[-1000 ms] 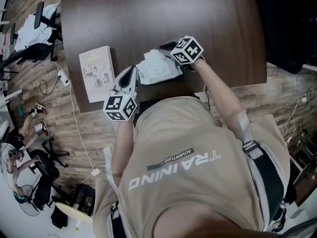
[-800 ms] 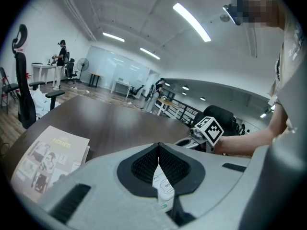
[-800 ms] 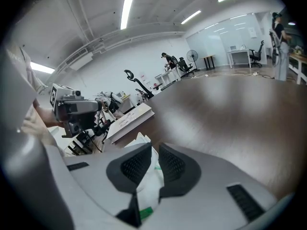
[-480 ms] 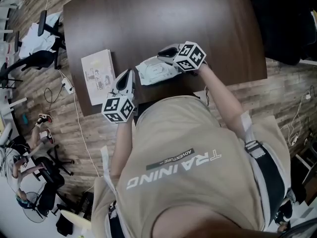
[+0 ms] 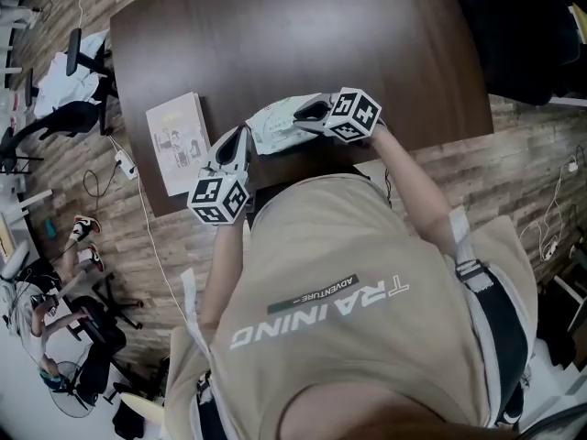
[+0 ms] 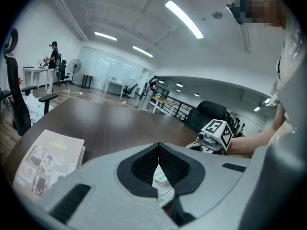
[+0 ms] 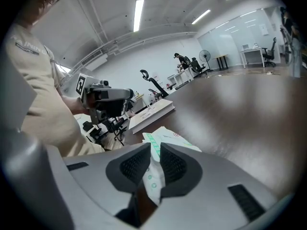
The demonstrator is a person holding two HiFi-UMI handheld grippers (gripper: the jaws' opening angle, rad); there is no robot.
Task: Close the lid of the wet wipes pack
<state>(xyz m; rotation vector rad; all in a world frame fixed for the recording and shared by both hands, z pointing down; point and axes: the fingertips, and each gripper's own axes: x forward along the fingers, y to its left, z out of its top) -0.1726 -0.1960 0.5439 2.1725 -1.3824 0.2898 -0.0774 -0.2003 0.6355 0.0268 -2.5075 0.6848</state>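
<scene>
While both grippers grip the wet wipes pack (image 5: 282,125), neither is free to press its lid.
Your left gripper (image 6: 159,163) and right gripper (image 7: 152,166) each have their fingers pinched on soft film at opposite ends, the pack at the bench's (image 5: 275,35) near edge. Pull apart and the film may slip or tear, dropping the pack.

The person wears a beige T-shirt (image 5: 348,246) printed "TRAINING" in white. The grey left claw (image 5: 245,132) and right claw (image 5: 309,110) each carry a black-and-white marker cube (image 5: 220,197).

Open-plan office w/ desks (image 6: 34,71), swivel chairs (image 6: 19,109); ceiling strip lights (image 6: 182,19).
</scene>
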